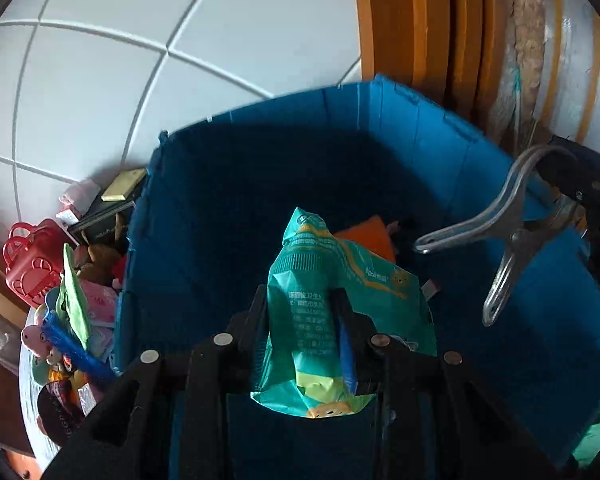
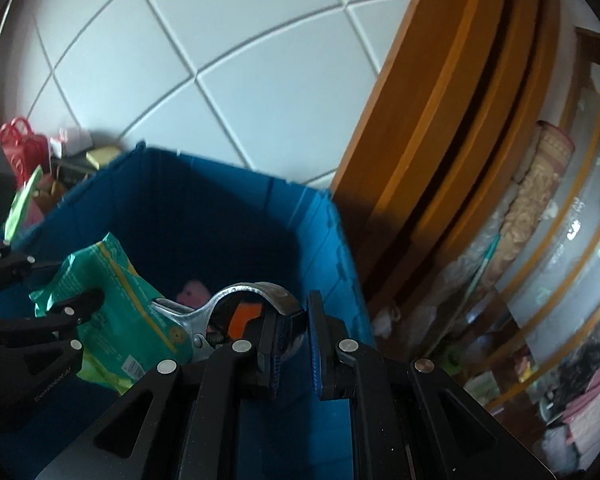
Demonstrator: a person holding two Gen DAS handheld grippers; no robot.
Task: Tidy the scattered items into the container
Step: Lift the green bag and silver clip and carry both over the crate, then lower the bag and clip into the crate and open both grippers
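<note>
A blue bin point(image 1: 380, 128) stands by the tiled wall; it also shows in the right wrist view point(image 2: 324, 232). My left gripper point(image 1: 300, 300) is shut on a green packet point(image 1: 340, 272) and holds it over the bin's opening. My right gripper point(image 2: 296, 312) is shut on one handle of a large metal clip point(image 2: 256, 292), held over the bin's right side. The clip point(image 1: 496, 224) and the packet point(image 2: 112, 280) show in each other's views. An orange item point(image 1: 370, 234) and a pink item point(image 2: 194, 290) lie inside the bin.
Left of the bin lies a pile of loose items: a red toy basket point(image 1: 32, 264), a blue brush point(image 1: 76, 348), a green pouch point(image 1: 74, 300), a dark box with a yellow pad point(image 1: 124, 190). A wooden door frame point(image 2: 440, 120) stands at the right.
</note>
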